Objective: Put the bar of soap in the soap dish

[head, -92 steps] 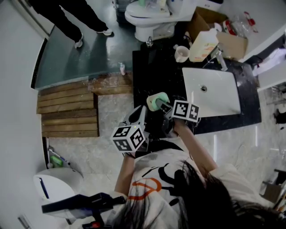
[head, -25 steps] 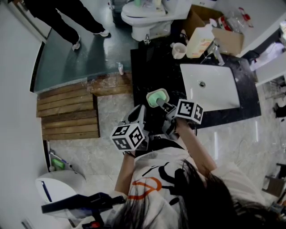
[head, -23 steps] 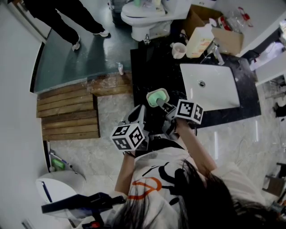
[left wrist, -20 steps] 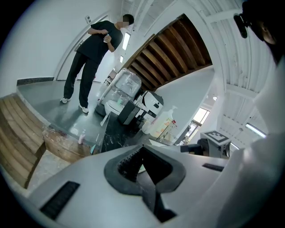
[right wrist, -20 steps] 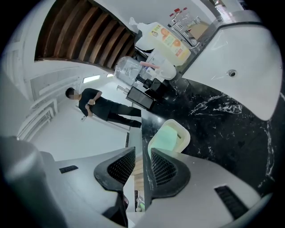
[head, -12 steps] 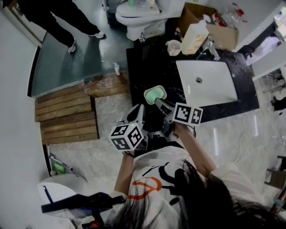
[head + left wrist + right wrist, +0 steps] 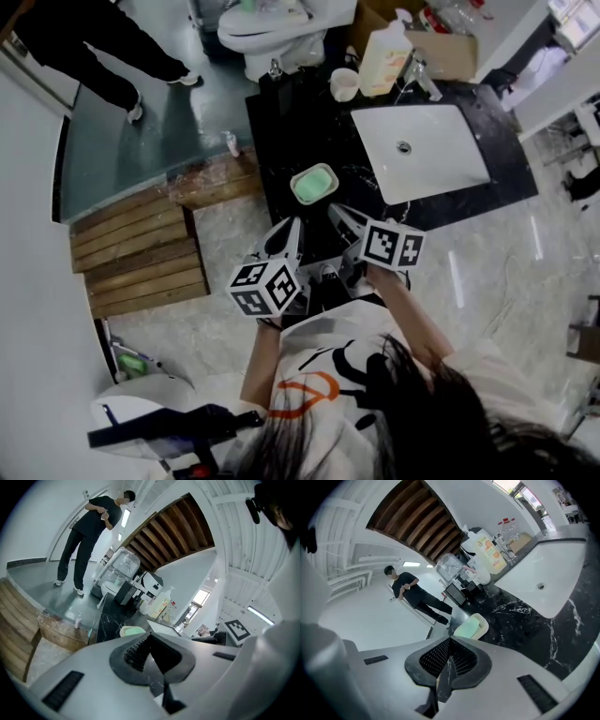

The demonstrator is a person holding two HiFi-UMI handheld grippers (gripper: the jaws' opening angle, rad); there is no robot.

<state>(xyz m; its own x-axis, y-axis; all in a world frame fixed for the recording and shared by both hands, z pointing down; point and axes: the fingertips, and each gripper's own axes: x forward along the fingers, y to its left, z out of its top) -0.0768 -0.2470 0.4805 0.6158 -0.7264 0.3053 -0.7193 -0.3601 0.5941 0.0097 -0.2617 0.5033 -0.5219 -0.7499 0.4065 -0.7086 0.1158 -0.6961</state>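
Note:
The pale soap dish sits on the black marble counter, and the green bar of soap lies in it. My right gripper hovers just short of the dish, apart from it. Its jaws are closing and meet with nothing between them. The right gripper view shows the dish beyond the joined pads. My left gripper hangs left of the right one, over the counter's near edge, shut and empty. In the left gripper view the dish peeks above the jaws.
A white sink basin with a faucet is set in the counter's right side. A large jug and a cup stand at the back. A toilet, a cardboard box, wooden steps and a standing person lie beyond.
My right gripper has drawn back from the dish toward me, leaving the dish and soap on the counter. Both hands have shifted slightly and the head view has tilted.

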